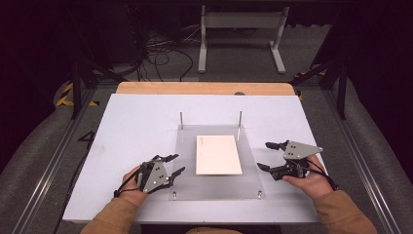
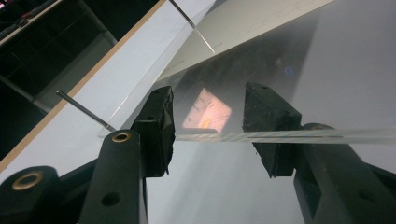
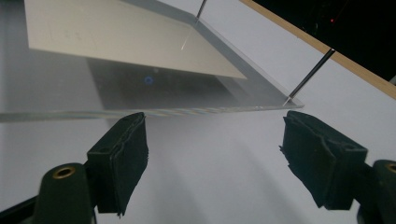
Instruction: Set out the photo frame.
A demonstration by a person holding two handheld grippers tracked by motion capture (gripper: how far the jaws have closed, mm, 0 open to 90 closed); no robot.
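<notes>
High view: clear plate (image 1: 214, 195) raised on four pins over a white table (image 1: 136, 122); a cream card (image 1: 218, 154) lies on the plate, between the two grippers.
Left gripper (image 1: 174, 165): jaws part open, nothing held; tips just beside the plate's left edge.
Right gripper (image 1: 265, 156): jaws wide open, nothing held; tips just beside the plate's right edge, near the card's right side.
Left gripper view: plate edge (image 2: 280, 136) runs across level with the fingers (image 2: 161, 121), which straddle it without pinching; card (image 2: 243, 23) beyond the fingertips, up and ahead.
Right gripper view: plate edge (image 3: 154, 112) sits just above the fingers (image 3: 122, 149), apart from them; card (image 3: 116, 37) lies past the fingertips, on top of the plate; far pins (image 3: 308, 77) ahead to the right.
Step in hand (judged): both grippers closing in on the plate and card from opposite sides, likely to grip or shift one of them.
Doing it well: bring one finger over and one under the edge before closing; keep both grippers level so the plate does not tilt and the card does not slide; close slowly, the edge is thin and slick; steer clear of the pins.
Risk: a one-sided pinch could tip the plate on its pins.
Writing: faint marks along the card's near edge in the right gripper view, too small to read; no brand or label legible.
</notes>
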